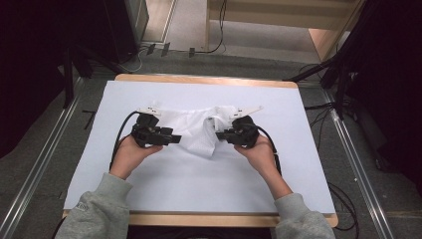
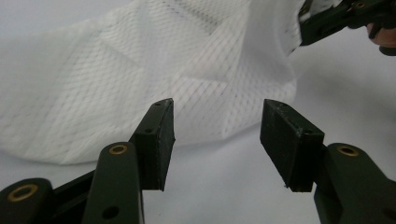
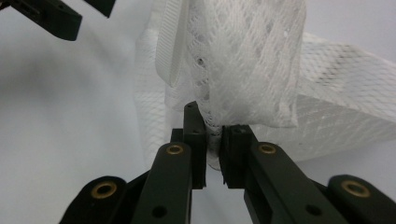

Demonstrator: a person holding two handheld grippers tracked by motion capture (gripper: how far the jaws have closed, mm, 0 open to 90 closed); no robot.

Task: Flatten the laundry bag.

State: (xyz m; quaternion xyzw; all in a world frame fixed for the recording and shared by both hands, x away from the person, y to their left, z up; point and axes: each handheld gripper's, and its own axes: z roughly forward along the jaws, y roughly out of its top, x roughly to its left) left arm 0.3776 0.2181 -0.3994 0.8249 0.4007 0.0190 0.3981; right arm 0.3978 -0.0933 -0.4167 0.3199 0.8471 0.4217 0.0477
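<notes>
White mesh bag [image 1: 196, 130] lies crumpled at centre of the white-covered tabletop [image 1: 209, 189], slightly toward the far edge, between the two claws.

Right claw [image 1: 222, 134]: jaws pressed together on a bunched fold of the mesh. In the right gripper view [image 3: 213, 144] the netting is pinched between the pads and rises above the jaws as a gathered wad, lifted off the tabletop at that spot. A white woven strap [image 3: 172, 44] hangs beside the wad, along the bag's edge. Rest of the bag trails away flat to the right of that view.

Left claw [image 1: 175, 139]: jaws spread, nothing between the pads. In the left gripper view [image 2: 217, 137] both pads stand apart w/ bare tabletop in the gap; the mesh edge sits just past the tips, no contact visible. Same view shows the right claw at top right, at the bag's far end.

High view: both hands come in from the bottom, grey sleeves, one gripper each, black cable trailing from each. Claws point inward toward each other, bag in the middle. Left claw is at the bag's left edge, right claw at its right portion, where the fabric looks bunched up. Small white tabs stick out near each gripper's top; can't tell what they are.
</notes>
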